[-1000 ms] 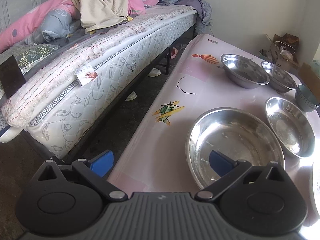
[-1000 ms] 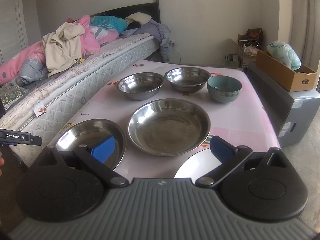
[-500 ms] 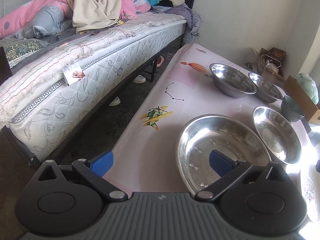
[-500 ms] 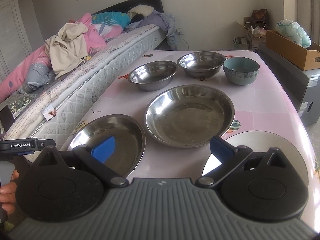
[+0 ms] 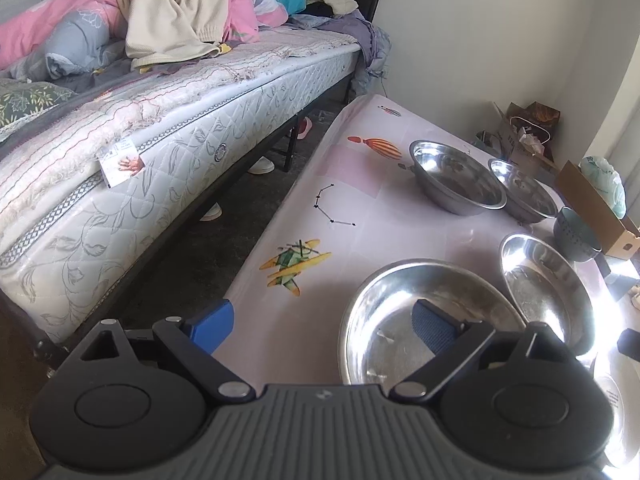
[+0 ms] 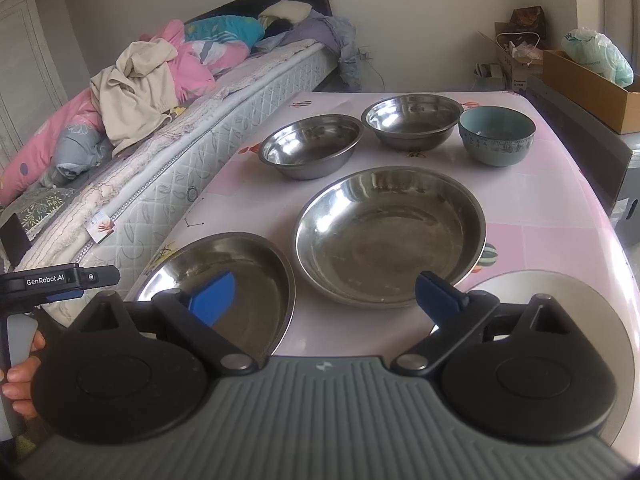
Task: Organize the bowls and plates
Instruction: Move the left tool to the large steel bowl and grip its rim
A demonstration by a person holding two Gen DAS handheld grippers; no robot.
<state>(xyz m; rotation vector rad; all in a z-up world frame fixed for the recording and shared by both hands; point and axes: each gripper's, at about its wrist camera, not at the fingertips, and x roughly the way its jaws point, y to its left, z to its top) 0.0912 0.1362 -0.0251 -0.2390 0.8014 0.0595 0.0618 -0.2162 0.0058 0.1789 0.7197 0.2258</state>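
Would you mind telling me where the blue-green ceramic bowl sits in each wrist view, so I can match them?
Left wrist: blue-green ceramic bowl at the right edge, partly cut off by glare.
Right wrist: upper right, on the table's far side.
Shared landmark: the steel bowl beside it.

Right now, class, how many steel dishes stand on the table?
4, possibly more hidden. Two steel bowls sit at the far side, left bowl and right bowl. The wide dish is central, and the near dish lies at the near left.
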